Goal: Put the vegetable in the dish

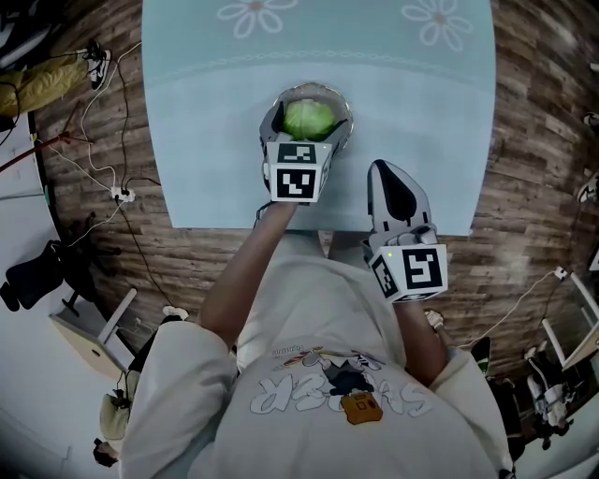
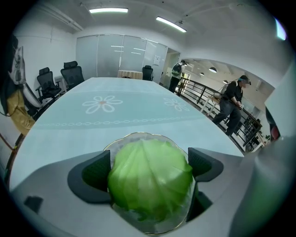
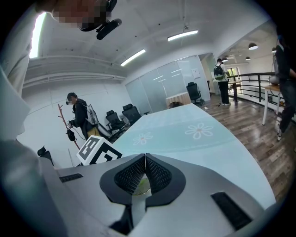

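Observation:
A round green cabbage (image 1: 309, 119) (image 2: 150, 178) rests in a clear glass dish (image 1: 343, 110) (image 2: 134, 135) near the front of the pale blue table (image 1: 206, 140). My left gripper (image 1: 307, 123) (image 2: 150, 169) reaches over the dish. Its jaws are spread wide, and a dark pad (image 2: 95, 173) presses against each side of the cabbage. My right gripper (image 1: 388, 173) (image 3: 144, 173) hangs over the table's front edge, to the right of the dish. It is shut, its pads (image 3: 157, 175) meet, and nothing is held between them.
Flower prints (image 1: 255, 14) mark the table's far part. Cables and a power strip (image 1: 120, 194) lie on the wooden floor at the left. Office chairs (image 2: 55, 78) stand by the table's far left side. People (image 2: 231, 102) stand near a railing at the right.

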A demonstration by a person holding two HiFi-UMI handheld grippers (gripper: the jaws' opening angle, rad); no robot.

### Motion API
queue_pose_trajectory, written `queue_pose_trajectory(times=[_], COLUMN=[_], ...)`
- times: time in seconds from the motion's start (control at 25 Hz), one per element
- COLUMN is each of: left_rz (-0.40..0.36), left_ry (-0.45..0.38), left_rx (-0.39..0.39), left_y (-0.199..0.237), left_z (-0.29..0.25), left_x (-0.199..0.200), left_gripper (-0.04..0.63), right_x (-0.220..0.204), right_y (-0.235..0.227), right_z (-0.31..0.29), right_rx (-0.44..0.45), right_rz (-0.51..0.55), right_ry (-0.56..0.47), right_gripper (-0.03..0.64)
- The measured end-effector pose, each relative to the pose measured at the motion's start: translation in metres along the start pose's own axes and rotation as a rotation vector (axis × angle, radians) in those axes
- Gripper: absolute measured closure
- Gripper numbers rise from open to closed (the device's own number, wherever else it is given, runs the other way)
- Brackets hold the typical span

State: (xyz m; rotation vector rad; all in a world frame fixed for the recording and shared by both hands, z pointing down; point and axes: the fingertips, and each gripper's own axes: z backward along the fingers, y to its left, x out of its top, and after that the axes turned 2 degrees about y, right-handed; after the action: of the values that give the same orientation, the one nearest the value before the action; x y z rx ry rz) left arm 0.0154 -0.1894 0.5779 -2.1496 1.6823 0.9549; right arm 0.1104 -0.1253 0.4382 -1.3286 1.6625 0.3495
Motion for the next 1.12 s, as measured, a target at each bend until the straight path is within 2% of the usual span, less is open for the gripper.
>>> queue_pose_trajectory(times=[0.16,0.48,0.72,0.88,1.12], left_rz=[0.000,0.004,0.001,-0.007,-0.020], left_ry=[-0.082,-0.087,-0.097,-0.074,-0.094], left_rx=[0.008,0.008,0.011,-0.013,-0.018], left_y=[0.001,0.002,0.000,-0.005,-0.014], left_z=[0.013,0.027,0.033,0.037,0.056], left_x=[0.020,0.019,0.022,0.016,0.020], left_gripper=[0.066,0.069,0.115,0.126,0.155], right_x=[-0.001,0.001,0.004,0.006,0.016], right_y=[0.000,0.008,0.007,0.010,0.012], right_z=[0.005,0.012,0.015,0.017,0.024], right_rx=[-0.003,0.003,0.002,0.001,0.009], right_rz=[-0.004,0.005,0.017,0.024,0.046], right_ry=[-0.006,-0.019,-0.025,-0.030,-0.048], right_gripper=[0.594,0.594,0.594,0.594,0.594])
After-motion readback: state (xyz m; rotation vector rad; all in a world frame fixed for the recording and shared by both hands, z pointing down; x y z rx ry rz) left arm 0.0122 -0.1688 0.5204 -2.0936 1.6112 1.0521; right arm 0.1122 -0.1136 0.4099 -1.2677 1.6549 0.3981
